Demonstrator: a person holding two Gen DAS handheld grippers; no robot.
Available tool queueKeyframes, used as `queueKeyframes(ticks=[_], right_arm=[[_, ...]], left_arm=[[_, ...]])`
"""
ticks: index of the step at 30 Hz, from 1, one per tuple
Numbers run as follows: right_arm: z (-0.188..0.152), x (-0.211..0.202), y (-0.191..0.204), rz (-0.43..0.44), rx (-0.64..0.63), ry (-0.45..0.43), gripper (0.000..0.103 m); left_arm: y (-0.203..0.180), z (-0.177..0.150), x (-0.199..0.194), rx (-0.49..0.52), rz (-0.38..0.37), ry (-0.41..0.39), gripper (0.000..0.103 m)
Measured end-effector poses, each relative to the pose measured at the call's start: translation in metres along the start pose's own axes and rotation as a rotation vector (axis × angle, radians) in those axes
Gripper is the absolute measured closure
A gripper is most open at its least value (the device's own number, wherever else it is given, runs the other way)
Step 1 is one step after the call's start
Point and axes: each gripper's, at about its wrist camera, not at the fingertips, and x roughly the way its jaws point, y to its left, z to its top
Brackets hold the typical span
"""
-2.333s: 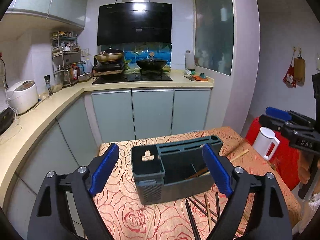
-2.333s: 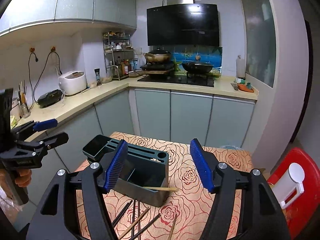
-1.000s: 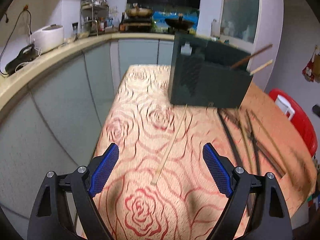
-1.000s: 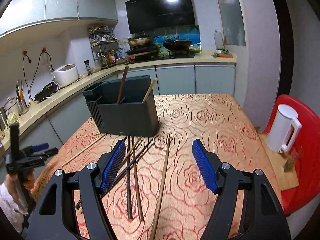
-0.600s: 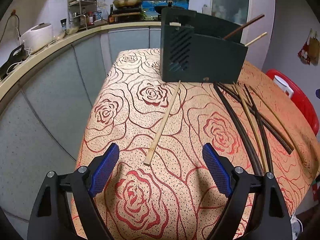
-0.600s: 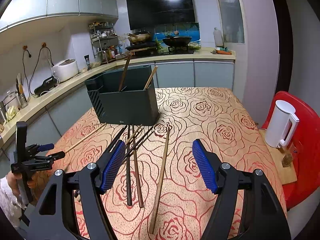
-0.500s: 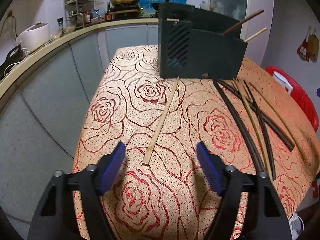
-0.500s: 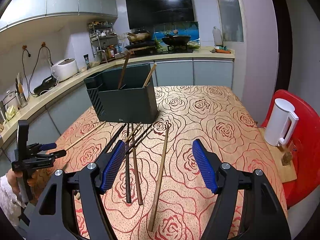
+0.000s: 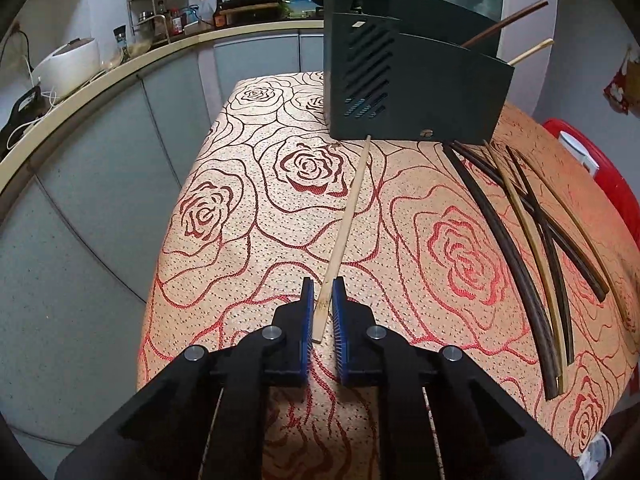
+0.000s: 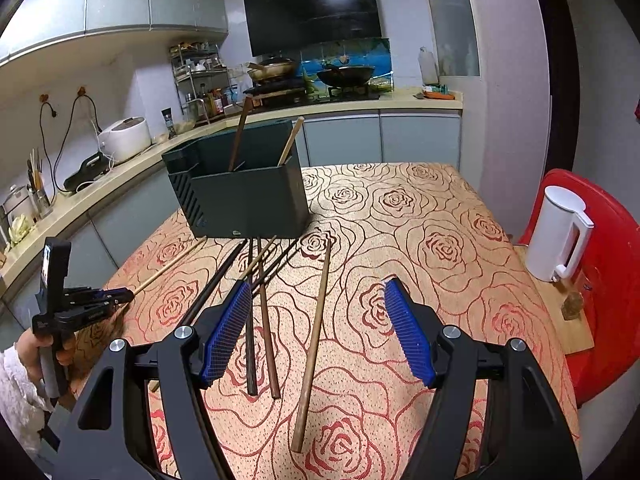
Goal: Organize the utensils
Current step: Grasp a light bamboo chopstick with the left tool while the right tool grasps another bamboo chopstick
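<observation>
The left gripper [image 9: 320, 300], jaws clamped on the near end of a pale wooden chopstick [image 9: 346, 222] lying on the rose-patterned worktop [image 9: 248, 216] before the dark green plastic utensil holder [image 9: 416, 92], faces the right gripper [image 10: 316, 332], jaws apart above loose dark chopsticks [image 10: 260, 304].

No readable text, number or brand appears in either view. The dark utensil box [image 9: 416, 80] carries a small pale mark low on its near face, and another shows in the right wrist view [image 10: 240, 204], both too small to read.
</observation>
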Motion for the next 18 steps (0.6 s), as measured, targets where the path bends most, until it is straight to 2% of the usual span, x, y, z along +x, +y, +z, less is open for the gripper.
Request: queueKeyframes(ticks=[5, 10, 18], right_arm=[[-0.008, 0.000, -0.001, -0.012, -0.003, 0.014, 0.036], [-0.023, 0.001, -0.002, -0.031, -0.013, 0.041, 0.036], [-0.058, 0.007, 0.005, -0.030, -0.032, 0.105, 0.036]], left_arm=[[-0.010, -0.007, -0.007, 0.026, 0.007, -0.007, 0.096], [-0.012, -0.014, -0.017, -0.010, -0.014, -0.004, 0.096], [-0.015, -0.023, -0.044, -0.044, -0.040, -0.047, 0.096]])
